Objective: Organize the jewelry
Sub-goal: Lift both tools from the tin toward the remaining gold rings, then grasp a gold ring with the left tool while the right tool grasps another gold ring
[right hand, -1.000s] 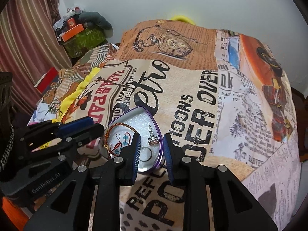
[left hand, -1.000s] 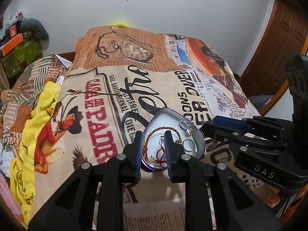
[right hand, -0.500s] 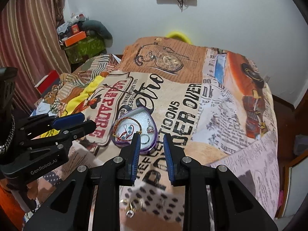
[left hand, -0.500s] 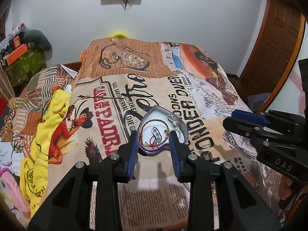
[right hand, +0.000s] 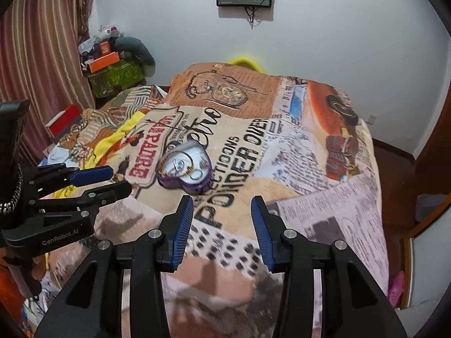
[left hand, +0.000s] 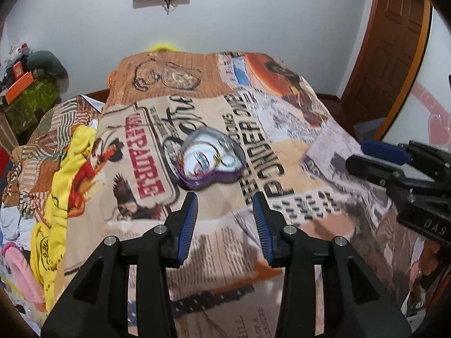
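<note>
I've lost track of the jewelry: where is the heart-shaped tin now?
The heart-shaped tin lies mid-bed on the printed blanket, just beyond both open tongs, between the red "PADRE" lettering and the black "PONDER" print.

I count one heart-shaped tin (right hand: pixel 184 169) on the bedspread (right hand: pixel 282 169), two grippers, left (left hand: pixel 225 215) and right (right hand: pixel 222 219), near the tin.

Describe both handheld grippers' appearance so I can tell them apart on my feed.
Both are matte black, with angular fingers, silver pins and ribbed blue pads. The left gripper carries white "GenRobot.AI" lettering, seen from the right wrist camera; the right gripper shows "DAS" from the left wrist camera.
</note>
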Motion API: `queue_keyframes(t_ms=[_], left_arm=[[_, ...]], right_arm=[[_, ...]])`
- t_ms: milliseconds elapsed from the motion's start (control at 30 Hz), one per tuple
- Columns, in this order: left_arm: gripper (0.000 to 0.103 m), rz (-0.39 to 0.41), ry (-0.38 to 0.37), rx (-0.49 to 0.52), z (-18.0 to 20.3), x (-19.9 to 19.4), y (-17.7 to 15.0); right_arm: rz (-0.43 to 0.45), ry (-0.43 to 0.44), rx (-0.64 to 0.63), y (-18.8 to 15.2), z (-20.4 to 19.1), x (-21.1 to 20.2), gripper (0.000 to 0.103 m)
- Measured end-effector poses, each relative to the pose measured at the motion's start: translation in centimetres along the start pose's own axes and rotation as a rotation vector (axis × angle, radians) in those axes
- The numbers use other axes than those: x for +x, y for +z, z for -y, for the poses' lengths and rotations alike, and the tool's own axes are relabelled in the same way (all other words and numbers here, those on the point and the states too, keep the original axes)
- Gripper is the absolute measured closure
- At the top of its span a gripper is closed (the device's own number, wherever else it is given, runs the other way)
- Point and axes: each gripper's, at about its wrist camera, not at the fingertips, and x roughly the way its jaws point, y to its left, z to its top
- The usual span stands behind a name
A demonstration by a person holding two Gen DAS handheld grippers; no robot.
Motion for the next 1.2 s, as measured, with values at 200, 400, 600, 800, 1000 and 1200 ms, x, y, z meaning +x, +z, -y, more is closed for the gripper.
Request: queue_keyframes(t_ms=[200, 400, 600, 800, 1000, 1200], left_arm=[[0.063, -0.054, -0.009, 0.045, 1.8, 1.5, -2.1], [0.063, -0.112, -0.007, 0.147, 4.2, 3.4, -4.4], [0.061, -0.105, -0.019, 0.166, 4.6, 4.1, -5.5], [0.061, -0.108, -0.084, 0.113, 3.9, 5.0, -5.0], [0.061, -0.079, -0.098, 0.132, 4.3, 5.4, -4.9], [0.061, -0.052, -0.116, 0.122, 4.2, 5.8, -4.9]], right_arm=[[-0.029, -0.018, -0.010, -2.1, 0.6, 0.2, 0.064], [-0.094, -0.015, 0.013, -4.2, 1.7, 1.7, 0.064], [-0.160, 0.011, 0.026, -6.0, 2.0, 3.2, 0.064], [-0.173, 0.025, 0.002, -6.2, 1.5, 4.1, 0.064], [-0.179, 0.040, -0.015, -5.6, 1.3, 5.3, 0.064], [-0.189, 0.067, -0.038, -4.7, 1.0, 6.5, 0.064]])
